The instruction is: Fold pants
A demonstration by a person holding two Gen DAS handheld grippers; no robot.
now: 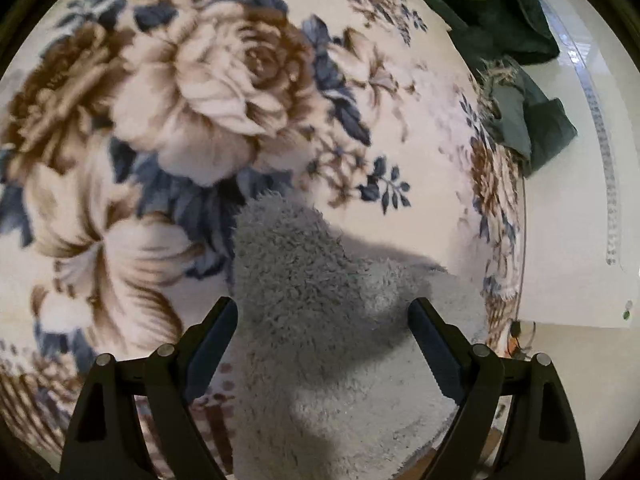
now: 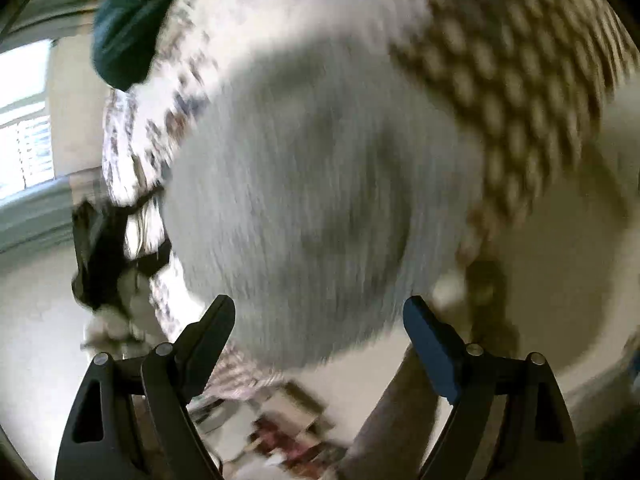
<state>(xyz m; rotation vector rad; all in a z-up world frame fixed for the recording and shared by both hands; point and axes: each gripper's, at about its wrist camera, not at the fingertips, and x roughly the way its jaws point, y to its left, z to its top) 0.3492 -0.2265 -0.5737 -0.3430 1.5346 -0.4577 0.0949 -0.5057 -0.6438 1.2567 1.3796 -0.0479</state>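
Observation:
The pants are grey and fuzzy and lie on a floral blanket. In the left wrist view one end of them runs from the bottom edge up between my fingers. My left gripper is open just above that fabric, not gripping it. In the right wrist view the same grey pants fill the middle, blurred by motion. My right gripper is open over their near edge and holds nothing.
A dark green garment lies at the blanket's far right edge, also in the right wrist view at top left. White floor lies beyond the blanket's edge. A black object sits on the floor by a window.

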